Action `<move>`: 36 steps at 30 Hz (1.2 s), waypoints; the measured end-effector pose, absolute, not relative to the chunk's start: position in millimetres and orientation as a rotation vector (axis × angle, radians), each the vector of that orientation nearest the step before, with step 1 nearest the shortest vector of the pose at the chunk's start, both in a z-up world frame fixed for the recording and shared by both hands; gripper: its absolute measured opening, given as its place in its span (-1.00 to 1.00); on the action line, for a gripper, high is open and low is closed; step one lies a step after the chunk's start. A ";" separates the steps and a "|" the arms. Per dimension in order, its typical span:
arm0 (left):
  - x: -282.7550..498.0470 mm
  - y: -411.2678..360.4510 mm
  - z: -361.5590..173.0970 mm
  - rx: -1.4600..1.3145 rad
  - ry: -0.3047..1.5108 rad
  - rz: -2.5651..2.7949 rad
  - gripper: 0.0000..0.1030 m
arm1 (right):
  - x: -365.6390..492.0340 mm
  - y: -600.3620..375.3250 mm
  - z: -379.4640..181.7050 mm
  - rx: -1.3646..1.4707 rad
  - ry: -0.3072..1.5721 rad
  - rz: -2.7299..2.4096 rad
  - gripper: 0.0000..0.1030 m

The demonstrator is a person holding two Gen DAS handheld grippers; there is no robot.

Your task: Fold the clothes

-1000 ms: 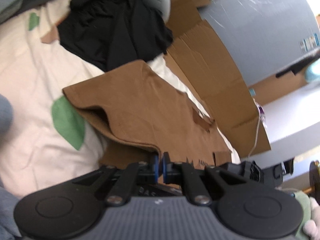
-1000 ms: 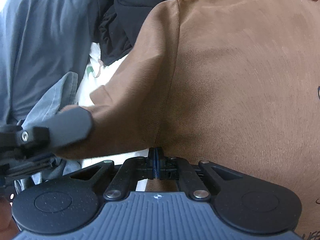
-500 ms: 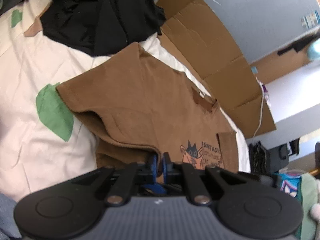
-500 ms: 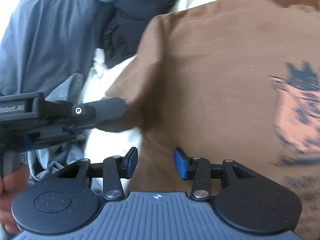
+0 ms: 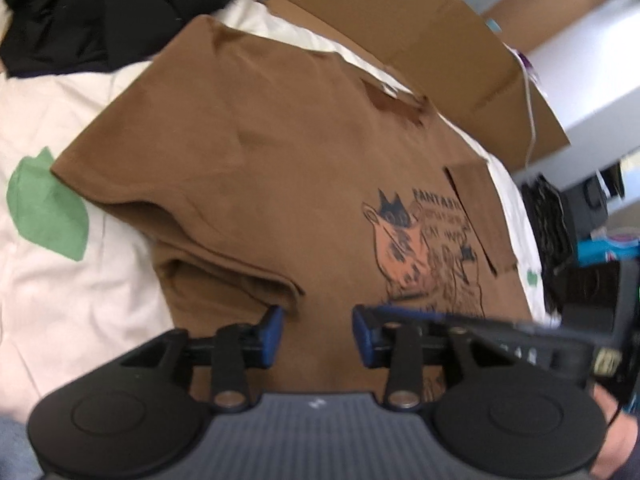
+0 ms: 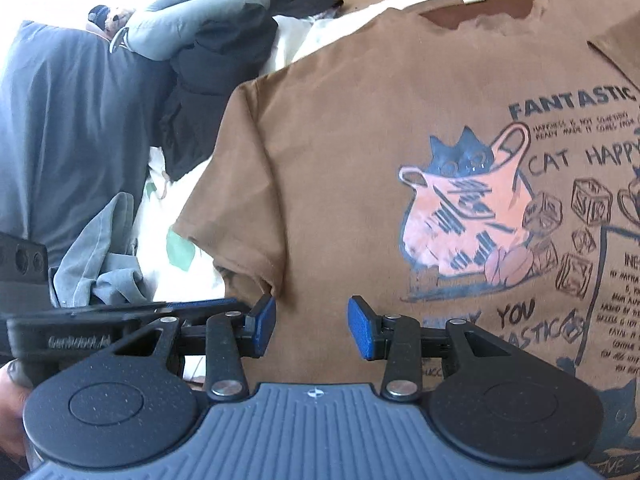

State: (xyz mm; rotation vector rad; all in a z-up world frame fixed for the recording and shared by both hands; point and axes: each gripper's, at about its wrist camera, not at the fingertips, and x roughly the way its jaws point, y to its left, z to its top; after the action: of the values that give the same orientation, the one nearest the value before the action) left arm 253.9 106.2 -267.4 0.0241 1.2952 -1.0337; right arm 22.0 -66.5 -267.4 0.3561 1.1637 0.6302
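A brown T-shirt (image 5: 280,168) with a cat print lies flat, front up, on a white bedsheet (image 5: 52,120) with green leaf shapes. It also shows in the right wrist view (image 6: 352,152). Its left sleeve (image 5: 192,232) lies folded at the shirt's edge. My left gripper (image 5: 318,332) is open and empty, just above the shirt near the sleeve seam. My right gripper (image 6: 310,326) is open and empty above the shirt's left side, beside the sleeve (image 6: 236,224). Each gripper shows at the edge of the other's view.
Black clothes (image 5: 92,12) lie piled at the top left of the bed, with grey garments (image 6: 100,264) and a dark blue cloth (image 6: 76,128) beside them. Flattened cardboard (image 5: 420,32) lines the far side of the bed. A white cable (image 5: 530,92) hangs over the cardboard.
Both grippers were shut on the shirt's edge a second ago. The right let go first, then the left. The shirt now lies flat with the print showing, and both grippers have pulled back.
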 end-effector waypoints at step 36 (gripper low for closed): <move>356.3 152.2 -272.8 0.015 1.088 -0.627 -0.55 | 14.1 -39.7 -241.3 0.287 1.098 0.677 -0.09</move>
State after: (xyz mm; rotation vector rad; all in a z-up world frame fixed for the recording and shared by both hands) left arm 356.3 152.2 -272.8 0.0153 1.0876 -0.6275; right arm 14.1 -39.7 -241.3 0.2871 1.0976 0.6773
